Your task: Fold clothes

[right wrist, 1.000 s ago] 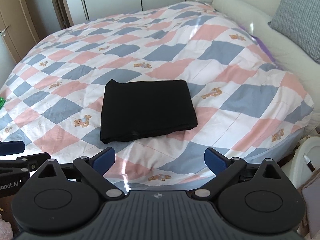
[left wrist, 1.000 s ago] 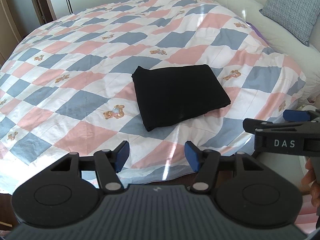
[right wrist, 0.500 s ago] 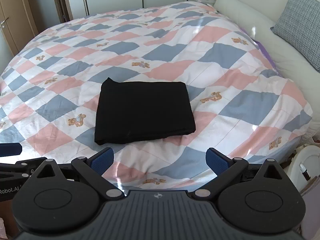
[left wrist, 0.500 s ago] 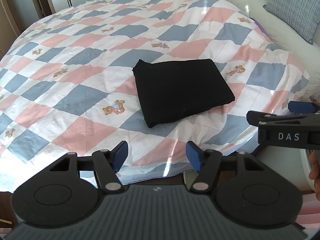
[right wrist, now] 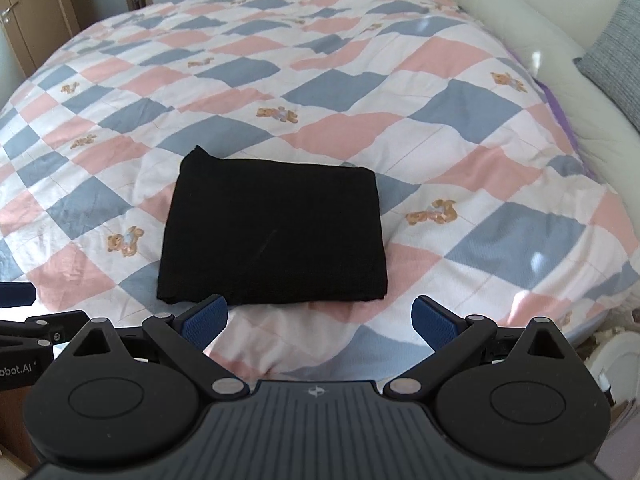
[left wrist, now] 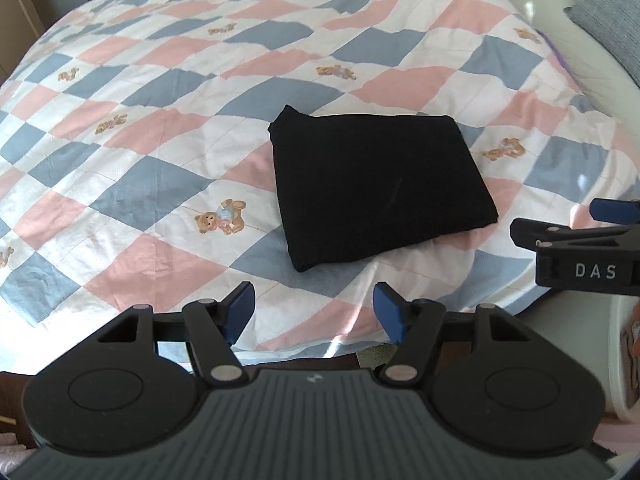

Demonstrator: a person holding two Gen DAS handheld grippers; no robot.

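Note:
A black garment (left wrist: pixel 380 188) lies folded into a neat rectangle on the checked bedspread (left wrist: pixel 160 184), near the bed's front edge. In the right wrist view the same black garment (right wrist: pixel 276 236) sits just beyond the fingers. My left gripper (left wrist: pixel 314 314) hangs open over the bed's front edge, below and left of the garment, holding nothing. My right gripper (right wrist: pixel 320 320) is wide open and empty, its blue pads close to the garment's near edge. The right gripper's side (left wrist: pixel 580 248) shows at the right of the left wrist view.
The round bed carries a pink, blue and white quilt (right wrist: pixel 360 92) with bear prints. A white padded headboard (right wrist: pixel 532 36) and a grey pillow (right wrist: pixel 616 68) lie at the right. Wardrobe doors (right wrist: pixel 40 12) stand at the back left. The left gripper's edge (right wrist: pixel 24 320) shows at the left.
Both grippers have moved forward and down toward the bed, so the folded garment looks larger and nearer. Both stay open. The garment has not moved.

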